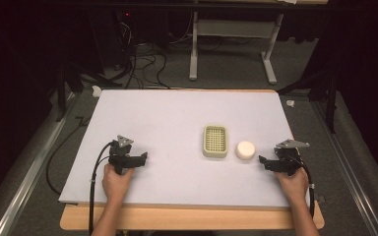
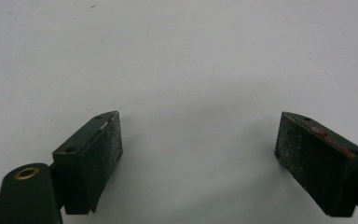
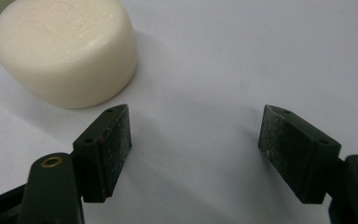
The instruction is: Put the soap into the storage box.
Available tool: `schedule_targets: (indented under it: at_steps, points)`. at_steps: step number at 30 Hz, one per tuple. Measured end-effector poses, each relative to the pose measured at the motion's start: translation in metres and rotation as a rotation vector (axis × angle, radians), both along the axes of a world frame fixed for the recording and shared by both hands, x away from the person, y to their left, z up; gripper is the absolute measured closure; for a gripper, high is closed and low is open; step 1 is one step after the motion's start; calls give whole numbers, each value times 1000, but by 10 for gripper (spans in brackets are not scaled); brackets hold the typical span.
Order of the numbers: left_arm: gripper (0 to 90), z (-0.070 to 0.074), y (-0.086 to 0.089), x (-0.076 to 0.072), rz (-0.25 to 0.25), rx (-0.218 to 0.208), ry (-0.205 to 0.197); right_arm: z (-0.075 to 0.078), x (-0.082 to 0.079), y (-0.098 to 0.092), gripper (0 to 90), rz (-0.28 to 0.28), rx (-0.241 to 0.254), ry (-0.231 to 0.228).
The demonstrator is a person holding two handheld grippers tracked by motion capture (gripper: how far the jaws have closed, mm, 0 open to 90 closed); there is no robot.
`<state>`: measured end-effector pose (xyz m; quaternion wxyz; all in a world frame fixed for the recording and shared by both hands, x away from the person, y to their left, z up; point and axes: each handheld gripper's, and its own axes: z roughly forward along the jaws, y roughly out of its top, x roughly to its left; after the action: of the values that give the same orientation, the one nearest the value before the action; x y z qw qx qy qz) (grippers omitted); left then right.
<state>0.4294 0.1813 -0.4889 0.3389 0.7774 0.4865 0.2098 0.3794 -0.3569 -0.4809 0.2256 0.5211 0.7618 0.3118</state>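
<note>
high view: i see the white board (image 1: 177, 147) on the table, with my 2 hands coming in from the bottom edge. the left gripper (image 1: 144, 158) sits low over the left part of the board, jaws pointing toward the middle. the right gripper (image 1: 261, 161) sits near the right edge, jaws pointing left at the soap bar (image 1: 245, 150).

soap bar: round, cream white, flat on the board, just to the right of the soap dish (image 1: 215, 140). from above i cannot tell whether the 2 touch or stand a hair apart. the dish is pale green, rectangular, with a slotted grid inside, and the soap is outside it.

right gripper view: the right gripper (image 3: 195, 133) has its jaws spread apart with bare board between the pads. nothing is held. the soap bar (image 3: 65, 49) lies ahead and off to the left of the left-hand jaw, close to its tip but not touching.

left gripper view: the left gripper (image 2: 198, 137) has its jaws standing wide, with bare white board between and beyond them. nothing is gripped. the pads look scuffed and dusty.
</note>
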Motion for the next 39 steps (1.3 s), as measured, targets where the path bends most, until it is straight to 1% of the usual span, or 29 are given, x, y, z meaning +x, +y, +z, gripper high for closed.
schedule_targets:
  at_steps: [18,24,29,32,36,39]
  points:
    - [151,0,1,1,-1,-5,8,1,1,0,256,3,-6,7]
    - [151,0,1,1,0,-7,8,2,0,1,247,-13,-9,11]
    - [150,0,1,1,0,-8,8,6,-6,3,245,-5,-1,-13]
    - [151,0,1,1,0,-8,8,7,-11,6,243,4,0,-12]
    - [151,0,1,1,-1,-7,8,11,-19,8,242,21,17,-33]
    - [151,0,1,1,-1,-7,8,14,-24,10,233,32,15,-52]
